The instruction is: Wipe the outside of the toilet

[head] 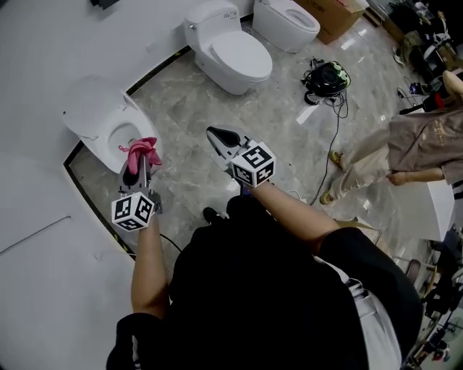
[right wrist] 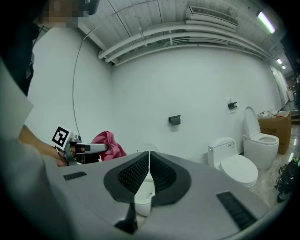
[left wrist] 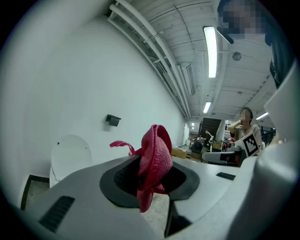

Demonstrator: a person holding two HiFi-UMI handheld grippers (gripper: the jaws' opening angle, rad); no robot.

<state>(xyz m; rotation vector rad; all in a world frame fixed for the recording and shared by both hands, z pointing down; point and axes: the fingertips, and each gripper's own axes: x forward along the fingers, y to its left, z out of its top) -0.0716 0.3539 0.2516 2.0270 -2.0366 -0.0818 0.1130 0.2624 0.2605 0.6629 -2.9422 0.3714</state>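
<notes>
1. At the left of the head view, an open toilet (head: 101,119) stands against the white wall with its lid raised and its bowl facing the grey marble floor (head: 217,108).
2. The left tongs (head: 137,168) sit just to the right of that bowl and pinch a pink cloth (head: 142,150), which bunches up above their tips.
3. In the head view the cloth overlaps the bowl's front rim, but whether it touches the porcelain cannot be told.
4. In the left gripper view the cloth pokes up between the black pads, with the raised toilet lid (left wrist: 70,157) off to the lower left of the frame and apart from it.
5. The right tongs (head: 219,135) hover over the floor near the frame's middle, to the right of the left tongs and apart from the toilet.
6. In the right gripper view their pads are pressed together with nothing between them.
7. Further up the head view, a closed toilet (head: 231,54) stands by the wall, with a third toilet (head: 286,22) beyond it and a cardboard box (head: 334,14) at the top edge.
8. A black and green device with tangled cables (head: 325,78) lies on the floor at upper right.
9. A bystander (head: 412,148) stands at the right edge.
10. A small black wall fixture (right wrist: 174,120) shows in the middle of the right gripper view.
</notes>
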